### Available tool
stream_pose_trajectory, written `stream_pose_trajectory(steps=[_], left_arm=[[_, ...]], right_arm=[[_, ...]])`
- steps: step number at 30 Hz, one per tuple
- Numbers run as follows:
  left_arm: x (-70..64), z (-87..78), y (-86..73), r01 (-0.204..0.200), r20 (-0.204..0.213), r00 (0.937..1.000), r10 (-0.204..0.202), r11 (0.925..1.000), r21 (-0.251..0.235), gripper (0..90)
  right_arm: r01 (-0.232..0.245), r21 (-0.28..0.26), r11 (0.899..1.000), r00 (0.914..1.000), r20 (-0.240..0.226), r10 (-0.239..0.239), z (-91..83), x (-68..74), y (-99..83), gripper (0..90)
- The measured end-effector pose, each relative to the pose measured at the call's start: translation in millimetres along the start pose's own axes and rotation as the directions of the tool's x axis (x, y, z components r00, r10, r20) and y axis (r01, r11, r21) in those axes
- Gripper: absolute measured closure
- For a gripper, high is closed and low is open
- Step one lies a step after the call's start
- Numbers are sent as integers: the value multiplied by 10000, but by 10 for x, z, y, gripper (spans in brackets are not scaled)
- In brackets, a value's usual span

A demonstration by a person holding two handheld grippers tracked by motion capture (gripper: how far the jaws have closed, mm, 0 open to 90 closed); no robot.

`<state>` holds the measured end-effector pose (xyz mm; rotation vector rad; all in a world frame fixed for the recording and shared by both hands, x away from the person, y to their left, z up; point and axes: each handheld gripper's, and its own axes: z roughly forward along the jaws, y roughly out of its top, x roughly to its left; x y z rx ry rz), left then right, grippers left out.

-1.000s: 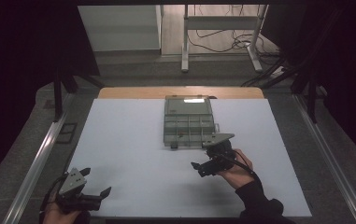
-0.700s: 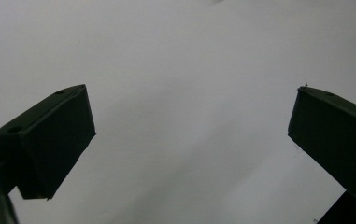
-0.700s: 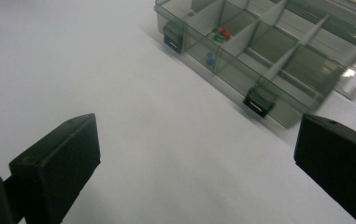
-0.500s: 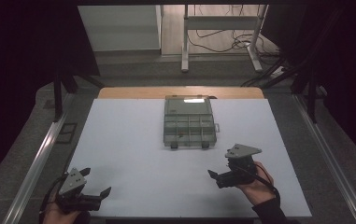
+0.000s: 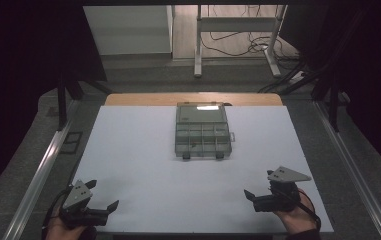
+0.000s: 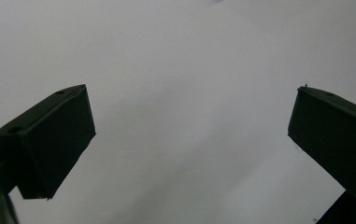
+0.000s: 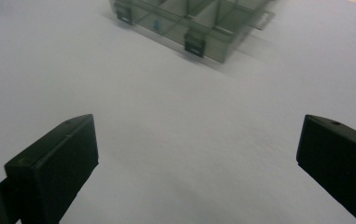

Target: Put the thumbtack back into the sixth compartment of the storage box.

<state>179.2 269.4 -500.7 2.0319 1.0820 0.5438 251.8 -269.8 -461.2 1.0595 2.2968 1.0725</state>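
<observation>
A grey see-through plastic box (image 5: 202, 131) with many small compartments sits at 12 o'clock on the white table (image 5: 143, 165), lid shut, two latches on its near side. The left gripper (image 5: 103, 207) at 7 o'clock and the right gripper (image 5: 250, 196) at 5 o'clock both have jaws spread wide, holding nothing.

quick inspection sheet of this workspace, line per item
surface: white table top, wooden strip at far edge
job's things: clear compartment box, lid shut, two latches facing the person
clutter: nothing seen
grippers: left tool open at near left corner; right tool open at near right, pointing toward the box; both hold nothing
cables: a cable trails from the left tool; floor cables beyond the table
surroundings: metal rails along both sides, dark room
</observation>
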Motion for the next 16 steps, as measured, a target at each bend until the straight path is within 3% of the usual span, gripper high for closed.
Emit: stream_pose_trajectory(steps=[8, 16], left_arm=[[1, -1, -2, 11, 7, 10000, -11, 10000, -5, 12], [9, -3, -3, 109, 53, 9999, -109, 9999, -59, 12]], right_arm=[[-708, -232, 9972, 9960, 538, 720, -165, -131, -287, 0], [-747, -33, 9972, 9950, 659, 748, -152, -135, -357, 0]])
